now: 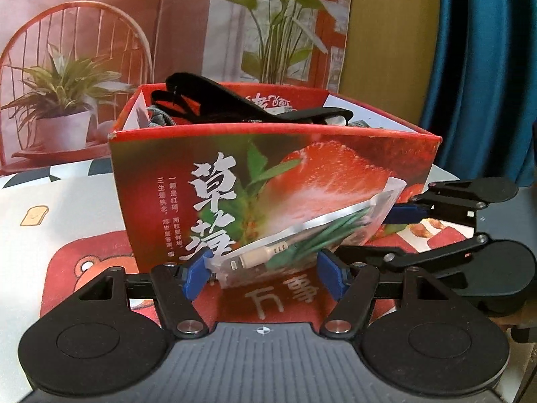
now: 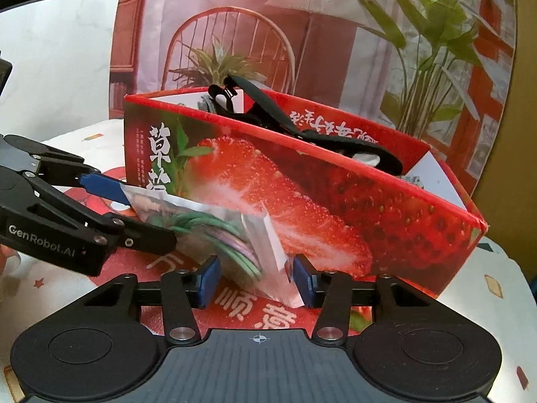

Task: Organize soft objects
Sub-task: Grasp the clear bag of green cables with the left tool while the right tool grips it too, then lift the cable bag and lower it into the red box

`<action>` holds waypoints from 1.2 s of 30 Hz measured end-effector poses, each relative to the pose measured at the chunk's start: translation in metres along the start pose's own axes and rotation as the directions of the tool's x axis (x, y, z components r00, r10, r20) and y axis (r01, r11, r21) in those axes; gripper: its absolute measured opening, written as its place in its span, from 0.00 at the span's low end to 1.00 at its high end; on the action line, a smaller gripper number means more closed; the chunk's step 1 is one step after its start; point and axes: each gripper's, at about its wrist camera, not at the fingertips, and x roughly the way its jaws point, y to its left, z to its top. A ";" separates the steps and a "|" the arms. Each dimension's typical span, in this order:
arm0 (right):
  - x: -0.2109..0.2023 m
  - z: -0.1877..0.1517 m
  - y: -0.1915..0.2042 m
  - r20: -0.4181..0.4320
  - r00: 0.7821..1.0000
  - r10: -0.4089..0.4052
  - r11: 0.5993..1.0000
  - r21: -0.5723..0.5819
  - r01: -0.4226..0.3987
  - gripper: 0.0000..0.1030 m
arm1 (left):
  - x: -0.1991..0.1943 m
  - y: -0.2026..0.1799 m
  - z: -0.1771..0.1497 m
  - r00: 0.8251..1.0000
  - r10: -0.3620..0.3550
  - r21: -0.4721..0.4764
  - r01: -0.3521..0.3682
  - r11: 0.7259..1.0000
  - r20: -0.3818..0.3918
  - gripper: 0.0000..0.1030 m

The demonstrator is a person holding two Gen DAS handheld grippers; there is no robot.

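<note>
A clear plastic bag (image 1: 302, 235) holding a coiled green cable with a beige plug hangs tilted just above the red mat, in front of the strawberry-printed box (image 1: 275, 181). My left gripper (image 1: 263, 273) is shut on the bag's near end, a blue pad on each side. My right gripper (image 2: 256, 280) is shut on the other end of the bag (image 2: 208, 225), where the plastic is creased between the pads. Each gripper shows in the other's view: the right gripper (image 1: 365, 231) at the right, the left gripper (image 2: 144, 215) at the left. A black strap (image 1: 235, 100) and a grey fabric item (image 1: 161, 119) stick out of the box.
The box (image 2: 335, 201) stands open-topped on a patterned tablecloth, on a red cartoon mat (image 1: 84, 262). Behind it hangs a printed backdrop (image 2: 302, 33) of a chair and plants. A teal curtain (image 1: 486, 67) is at the right. The table edge (image 2: 523, 295) curves close by.
</note>
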 end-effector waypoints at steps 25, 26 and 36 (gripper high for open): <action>-0.065 0.059 -0.015 0.231 0.973 0.022 0.995 0.087 -0.043 0.27 | -0.073 -0.013 0.068 0.982 0.043 0.013 -0.046 0.999 0.184 0.45; -0.067 0.064 -0.017 0.243 0.970 0.023 0.995 0.091 -0.046 0.27 | -0.074 -0.015 0.074 0.979 0.044 0.018 -0.048 0.999 0.197 0.45; -0.059 0.106 -0.043 0.287 0.958 -0.006 0.991 0.133 -0.034 0.27 | -0.054 -0.019 0.117 0.968 0.054 0.030 -0.063 0.998 0.244 0.45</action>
